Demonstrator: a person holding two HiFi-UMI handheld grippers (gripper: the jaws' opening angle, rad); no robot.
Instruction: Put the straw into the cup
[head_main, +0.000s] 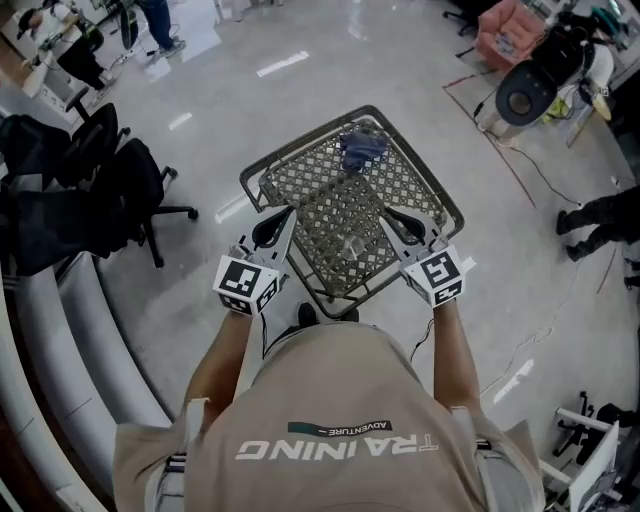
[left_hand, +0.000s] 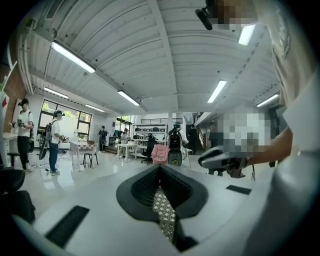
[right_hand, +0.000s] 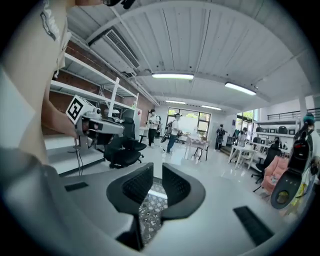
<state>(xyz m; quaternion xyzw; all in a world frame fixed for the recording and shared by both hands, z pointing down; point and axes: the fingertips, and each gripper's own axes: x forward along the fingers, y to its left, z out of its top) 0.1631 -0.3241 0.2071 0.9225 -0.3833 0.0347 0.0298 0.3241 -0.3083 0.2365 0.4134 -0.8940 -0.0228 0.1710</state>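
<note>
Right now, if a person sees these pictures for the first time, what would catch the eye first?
The wire mesh table in the middle of the head view draws the eye first, with a blue crumpled thing at its far edge. Next come the left gripper and the right gripper, held side by side over the table's near half. The left one's jaws are together, the right one's a little apart with nothing between them.

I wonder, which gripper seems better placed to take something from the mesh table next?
Right, probably. The right gripper and the left gripper both sit at the near edge of the mesh table. The right one's fingers stand apart and empty, ready to close, while the left one's fingers are together.
</note>
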